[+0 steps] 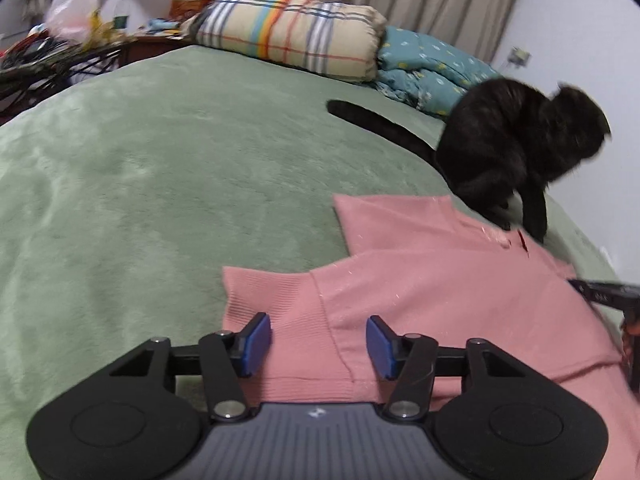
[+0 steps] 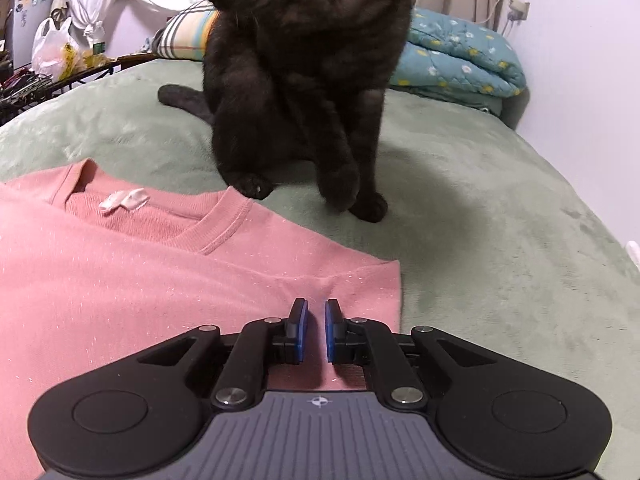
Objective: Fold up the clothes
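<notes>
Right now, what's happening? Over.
Left gripper open over sweater hem. Right gripper pinching pink sweater. Black cat sitting by the collar.

You had a plain pink sweatshirt (image 2: 120,280) on a sage-green bed (image 1: 160,180). The cat (image 2: 304,80) was black. Behind lay a plaid pillow (image 1: 288,32) with a rainbow stripe and a teal floral quilt (image 2: 460,56).

No legible txt anywhere.

Both tongs (image 1: 319,346) (image 2: 316,330) are black, with blue pads, silver screws and ribbed grey bases.
</notes>
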A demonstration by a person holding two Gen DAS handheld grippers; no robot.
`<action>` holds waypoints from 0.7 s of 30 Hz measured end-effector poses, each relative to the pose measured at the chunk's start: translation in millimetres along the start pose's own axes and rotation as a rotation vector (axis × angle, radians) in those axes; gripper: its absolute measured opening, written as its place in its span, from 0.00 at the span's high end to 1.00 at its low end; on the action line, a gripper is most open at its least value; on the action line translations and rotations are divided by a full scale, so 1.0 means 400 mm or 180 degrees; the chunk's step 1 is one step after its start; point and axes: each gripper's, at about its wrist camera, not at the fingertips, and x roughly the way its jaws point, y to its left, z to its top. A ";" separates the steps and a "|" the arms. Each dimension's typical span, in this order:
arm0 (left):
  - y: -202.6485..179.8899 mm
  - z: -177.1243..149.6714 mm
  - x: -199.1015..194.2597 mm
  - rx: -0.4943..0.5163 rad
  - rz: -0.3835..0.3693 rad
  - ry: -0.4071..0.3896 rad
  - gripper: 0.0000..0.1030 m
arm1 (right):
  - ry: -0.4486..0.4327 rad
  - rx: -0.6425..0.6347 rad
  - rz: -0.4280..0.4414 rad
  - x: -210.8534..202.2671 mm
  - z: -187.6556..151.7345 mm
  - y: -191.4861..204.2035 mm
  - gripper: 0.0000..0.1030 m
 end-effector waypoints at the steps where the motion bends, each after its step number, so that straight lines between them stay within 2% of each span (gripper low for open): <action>1: 0.009 0.006 -0.017 -0.0001 0.0142 -0.0041 0.39 | -0.0090 -0.0003 0.0107 -0.030 0.000 0.013 0.88; 2: 0.024 0.008 -0.035 -0.0042 0.0223 -0.0089 0.38 | -0.0179 -0.0006 0.0214 -0.061 0.001 0.026 0.86; 4: 0.060 0.011 -0.079 -0.0303 0.0097 -0.0202 0.38 | -0.0299 -0.0039 0.0408 -0.111 0.001 0.057 0.80; 6: 0.106 0.006 -0.143 -0.0638 -0.0082 -0.0356 0.38 | -0.0367 -0.0135 0.0969 -0.184 0.010 0.142 0.64; 7: 0.119 0.003 -0.163 -0.0737 -0.0131 -0.0409 0.36 | -0.0373 -0.0165 0.1097 -0.198 0.016 0.169 0.62; 9: 0.153 -0.005 -0.225 -0.1033 -0.0269 -0.0518 0.34 | -0.0460 -0.0436 0.1498 -0.253 0.045 0.319 0.61; 12: 0.184 -0.022 -0.314 -0.1354 -0.0570 -0.0583 0.33 | -0.0555 -0.1056 0.1828 -0.289 0.061 0.551 0.61; 14: 0.197 -0.045 -0.389 -0.1450 -0.0728 -0.0632 0.32 | -0.0549 -0.1339 0.1954 -0.289 0.056 0.666 0.61; 15: 0.201 -0.051 -0.408 -0.1472 -0.0762 -0.0644 0.31 | -0.0463 -0.1524 0.2062 -0.277 0.048 0.754 0.61; 17: 0.224 -0.078 -0.461 -0.1576 -0.0825 -0.0675 0.30 | -0.0313 -0.1755 0.2113 -0.251 0.034 0.852 0.63; 19: 0.245 -0.099 -0.483 -0.1668 -0.0883 -0.0660 0.30 | -0.0250 -0.2018 0.2004 -0.231 0.019 0.921 0.63; 21: 0.267 -0.122 -0.501 -0.1713 -0.0898 -0.0626 0.30 | -0.0177 -0.2397 0.1728 -0.202 0.001 0.996 0.63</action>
